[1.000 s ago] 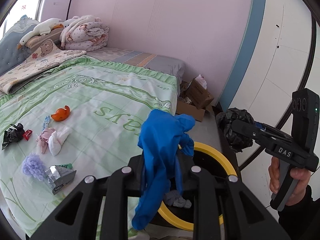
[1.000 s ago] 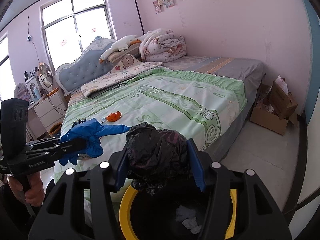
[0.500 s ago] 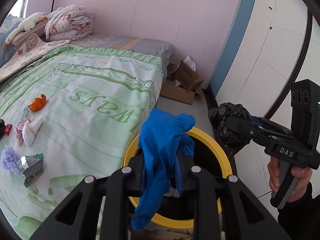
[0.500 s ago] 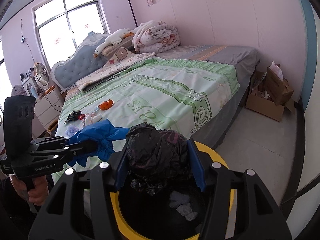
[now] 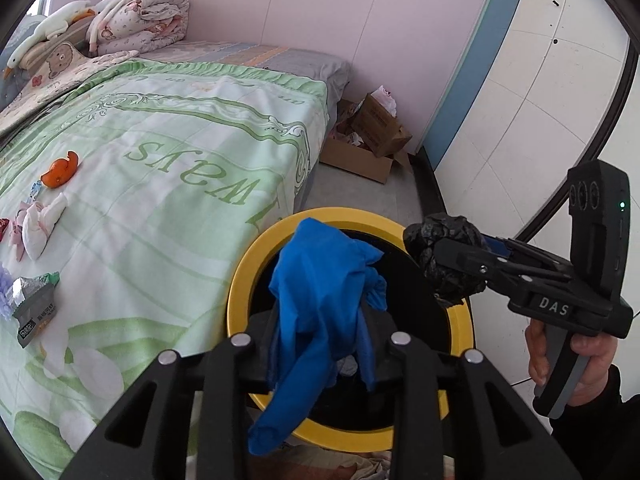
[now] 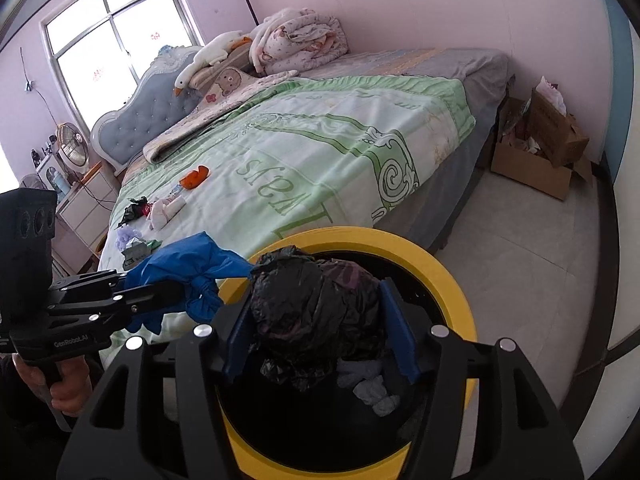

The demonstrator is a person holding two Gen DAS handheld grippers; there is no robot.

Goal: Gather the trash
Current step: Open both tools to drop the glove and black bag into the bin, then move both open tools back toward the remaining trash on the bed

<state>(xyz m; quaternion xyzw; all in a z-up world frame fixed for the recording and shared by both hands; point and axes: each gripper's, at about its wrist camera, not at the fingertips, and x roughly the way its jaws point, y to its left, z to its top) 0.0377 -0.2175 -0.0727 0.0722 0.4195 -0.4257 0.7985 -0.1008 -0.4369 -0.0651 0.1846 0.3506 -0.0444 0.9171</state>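
My left gripper (image 5: 320, 320) is shut on a crumpled blue glove (image 5: 320, 280) and holds it over the yellow-rimmed bin (image 5: 240, 280). My right gripper (image 6: 320, 316) is shut on a crumpled black plastic bag (image 6: 316, 304), also above the bin (image 6: 452, 280). The right gripper with the bag (image 5: 444, 256) shows in the left wrist view over the bin's right rim. The left gripper with the glove (image 6: 188, 272) shows in the right wrist view at the bin's left rim. Pale crumpled trash (image 6: 372, 388) lies inside the bin.
The bin stands on the floor at the foot corner of a bed with a green quilt (image 5: 180, 168). On the quilt lie an orange peel (image 5: 60, 170), tissues (image 5: 38, 224), a foil wrapper (image 5: 34, 308) and a black scrap (image 6: 134, 210). Cardboard boxes (image 5: 368, 144) stand by the wall.
Both grippers have moved from beside the bed to over the bin, each still holding its item. The bin now sits right below them.
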